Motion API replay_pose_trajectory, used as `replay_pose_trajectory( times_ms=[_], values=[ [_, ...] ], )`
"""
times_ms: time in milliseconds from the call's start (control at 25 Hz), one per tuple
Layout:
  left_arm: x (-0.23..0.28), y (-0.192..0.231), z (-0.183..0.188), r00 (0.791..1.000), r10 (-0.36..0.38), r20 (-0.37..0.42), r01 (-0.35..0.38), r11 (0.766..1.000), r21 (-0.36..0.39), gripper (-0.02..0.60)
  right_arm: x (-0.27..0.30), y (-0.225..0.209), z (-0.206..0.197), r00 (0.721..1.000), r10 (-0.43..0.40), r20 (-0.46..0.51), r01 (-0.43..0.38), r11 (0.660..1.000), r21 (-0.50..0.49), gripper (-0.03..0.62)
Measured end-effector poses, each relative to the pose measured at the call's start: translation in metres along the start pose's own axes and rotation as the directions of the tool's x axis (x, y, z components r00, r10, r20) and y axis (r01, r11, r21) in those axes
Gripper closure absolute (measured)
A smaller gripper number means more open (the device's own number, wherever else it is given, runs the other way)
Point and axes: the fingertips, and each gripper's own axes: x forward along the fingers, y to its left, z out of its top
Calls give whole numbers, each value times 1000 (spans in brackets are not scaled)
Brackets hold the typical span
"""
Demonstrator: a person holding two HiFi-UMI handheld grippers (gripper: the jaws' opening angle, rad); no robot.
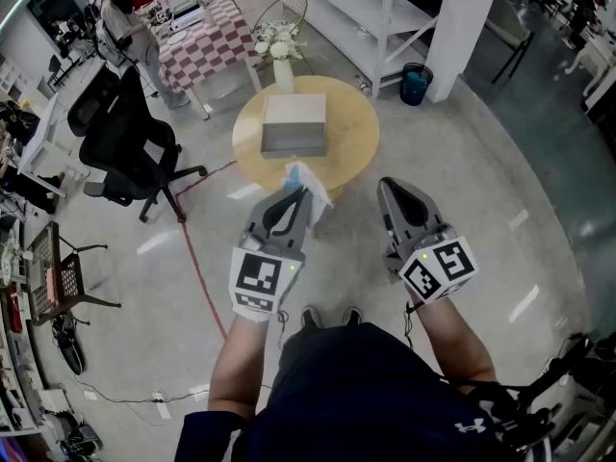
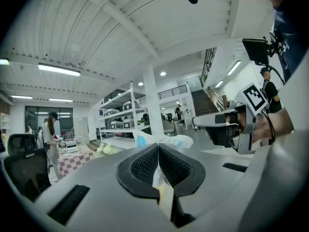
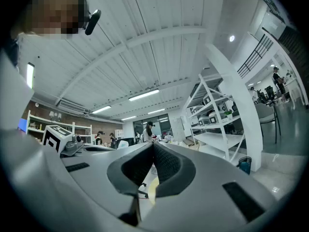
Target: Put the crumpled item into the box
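Left gripper view: the left gripper (image 2: 158, 148) has its jaws pressed together on the crumpled item (image 2: 166, 140), a thin white-and-blue wrapper. Its creased sheet runs down between the ribbed black pads and fans out past their tips.

Right gripper view: the right gripper (image 3: 153, 148) has its jaws closed on nothing.

In the head view the item hangs above the near edge of the round, pale wooden tabletop (image 1: 351, 138), short of the box (image 1: 295, 123). The box is flat and rectangular, with a pale top and grey side, and sits mid-table. Whether its top is open cannot be told.

The pickup looks done. What is left is to carry the item over the box and release it inside.
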Motion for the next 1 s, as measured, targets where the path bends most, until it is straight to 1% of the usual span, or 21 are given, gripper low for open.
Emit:
replay_pose_trajectory(
  times_ms=[320, 600, 760, 1000],
  values=[
    [2, -22, -1, 1000, 23, -13, -23, 1000, -1, 565, -18, -12, -1, 1000, 20, -2, -20, 1000, 13, 592],
    [5, -30, -11, 998, 29, -48, -30, 999, -14, 565, -24, -19, -9, 999, 33, -22, -32, 999, 44, 592],
    [14, -24, -16, 998, 26, -57, -27, 1000, -17, 565, -18, -28, -11, 1000, 21, -23, -20, 999, 48, 592],
    [32, -1, -31, 997, 34, -64, -36, 999, -37, 565, 2, -43, -19, 1000, 1, -26, 0, 999, 49, 592]
  ],
)
